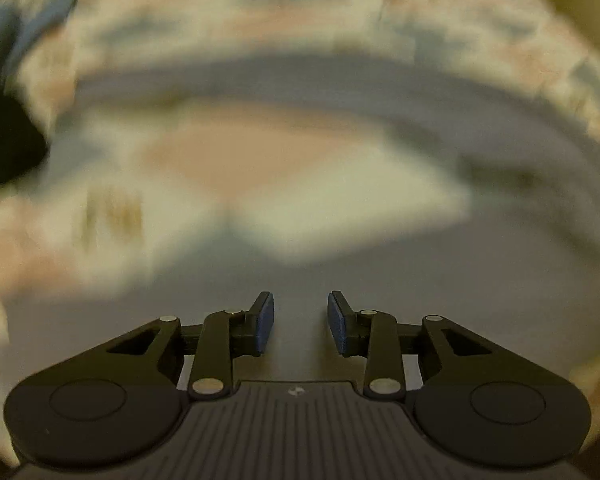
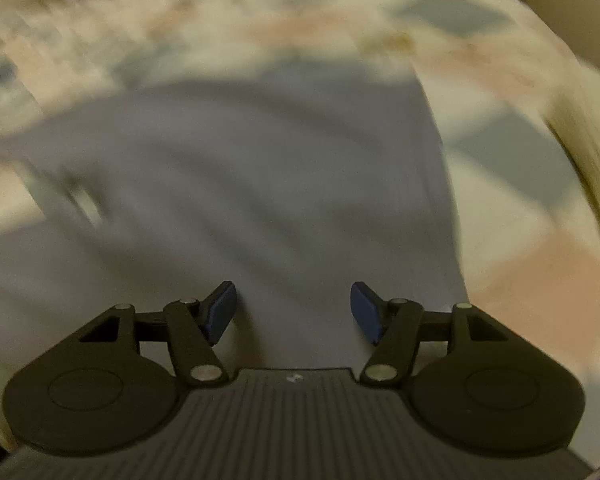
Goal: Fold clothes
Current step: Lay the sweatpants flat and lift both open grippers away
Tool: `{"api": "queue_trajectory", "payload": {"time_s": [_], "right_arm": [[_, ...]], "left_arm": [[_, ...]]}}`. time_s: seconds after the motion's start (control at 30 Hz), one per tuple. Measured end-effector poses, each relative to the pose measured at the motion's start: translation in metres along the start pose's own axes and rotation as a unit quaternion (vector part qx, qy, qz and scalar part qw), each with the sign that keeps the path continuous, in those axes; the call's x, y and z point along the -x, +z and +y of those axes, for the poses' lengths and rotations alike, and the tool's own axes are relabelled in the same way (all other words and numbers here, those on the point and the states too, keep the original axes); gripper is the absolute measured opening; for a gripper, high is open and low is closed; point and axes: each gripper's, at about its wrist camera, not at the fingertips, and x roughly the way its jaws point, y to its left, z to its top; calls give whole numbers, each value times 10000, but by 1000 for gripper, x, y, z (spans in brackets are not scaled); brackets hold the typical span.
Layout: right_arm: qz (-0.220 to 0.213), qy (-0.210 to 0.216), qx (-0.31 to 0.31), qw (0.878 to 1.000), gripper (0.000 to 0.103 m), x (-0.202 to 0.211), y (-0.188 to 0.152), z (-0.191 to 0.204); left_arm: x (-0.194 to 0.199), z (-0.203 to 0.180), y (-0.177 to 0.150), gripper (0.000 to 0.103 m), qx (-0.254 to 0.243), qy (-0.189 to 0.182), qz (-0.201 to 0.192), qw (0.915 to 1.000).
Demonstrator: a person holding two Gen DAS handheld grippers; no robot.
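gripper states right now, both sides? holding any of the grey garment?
Left gripper: open, nothing between the pads, grey garment below.
Right gripper: open wider, empty, above the grey garment.

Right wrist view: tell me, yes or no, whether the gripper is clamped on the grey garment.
No. The right gripper stands open, its blue pads apart with nothing pinched, above the grey garment.

You're looking at a patchwork bedspread [image 2: 512, 184] of pink, cream and blue-grey squares, blurred throughout. A grey garment [image 2: 260, 184] lies directly on it, filling the frame's centre.
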Motion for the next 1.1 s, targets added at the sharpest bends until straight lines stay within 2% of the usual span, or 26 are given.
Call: {"api": "queue_trajectory", "payload": {"time_s": [0.07, 0.13, 0.17, 0.27, 0.3, 0.33, 0.47, 0.53, 0.57, 0.67, 0.87, 1.1], "right_arm": [[535, -633, -292, 9961, 57, -5, -25, -11], [367, -694, -791, 9938, 58, 20, -31, -21], [306, -698, -903, 9930, 60, 33, -30, -20], [91, -349, -993, 9944, 70, 64, -17, 3], [19, -223, -1020, 9945, 71, 72, -11, 14], [-34, -113, -1065, 9942, 71, 79, -5, 25], [-319, 493, -1211, 9909, 74, 109, 14, 80], [-518, 618, -1141, 9902, 77, 124, 22, 104], [-619, 678, -1106, 9896, 80, 133, 24, 114], [-815, 805, -1000, 9884, 83, 156, 29, 135], [-933, 975, -733, 9881, 85, 185, 32, 137], [-1068, 1151, -456, 9865, 86, 217, 15, 98]], "left_arm": [[-4, -3, -20, 31, 128, 277, 549, 9980], [11, -5, -20, 32, 227, 142, 573, 9980], [18, -6, -21, 36, 276, 74, 585, 9979], [42, -15, -11, 42, 212, -124, 477, 9986], [47, -19, -4, 49, 185, -150, 435, 9988], [54, -21, 2, 51, 193, -167, 402, 9989], [87, -30, 25, 54, 164, -269, 265, 9992], [107, -32, 30, 58, 75, -285, 116, 9995], [116, -33, 31, 63, 33, -260, 44, 9996], [142, -36, 32, 64, 5, -181, -163, 9997], [186, -50, 23, 69, 179, -71, -597, 9980], [211, -92, -17, 69, 391, 105, -774, 9962]]}}
